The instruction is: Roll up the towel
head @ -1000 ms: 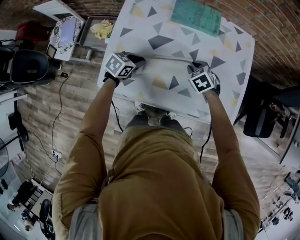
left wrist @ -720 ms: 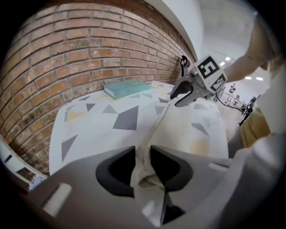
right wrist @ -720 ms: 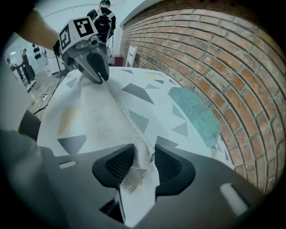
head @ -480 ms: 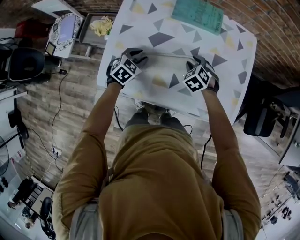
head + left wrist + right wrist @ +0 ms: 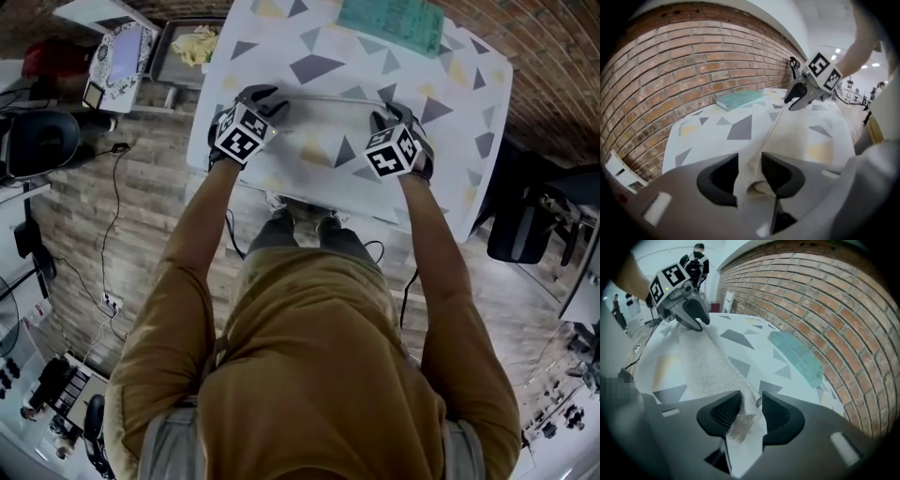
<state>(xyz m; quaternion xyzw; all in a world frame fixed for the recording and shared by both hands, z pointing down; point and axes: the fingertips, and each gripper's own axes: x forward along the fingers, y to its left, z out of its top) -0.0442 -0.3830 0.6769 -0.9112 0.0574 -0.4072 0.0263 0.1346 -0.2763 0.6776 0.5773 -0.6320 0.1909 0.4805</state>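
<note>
A pale towel (image 5: 319,136) lies flat on the triangle-patterned table (image 5: 469,141), its far edge turned over into a thin roll (image 5: 328,97). My left gripper (image 5: 267,101) is at the roll's left end and my right gripper (image 5: 394,114) at its right end. In the left gripper view the roll's end (image 5: 757,185) lies between the jaws of the left gripper (image 5: 750,173), nearer the right pad; these jaws have just been opening. In the right gripper view the towel's edge (image 5: 740,427) runs loosely between the jaws of the right gripper (image 5: 751,411), which have also been opening.
A folded teal cloth (image 5: 392,21) lies at the table's far side by the brick wall (image 5: 670,61). Left of the table stand a tray with a yellow rag (image 5: 192,42) and a patterned box (image 5: 117,61). A black chair (image 5: 525,225) stands to the right.
Both marker cubes have tipped back toward the person while the hands stayed at the towel's far edge. The thin roll between them looks slightly more turned over.
</note>
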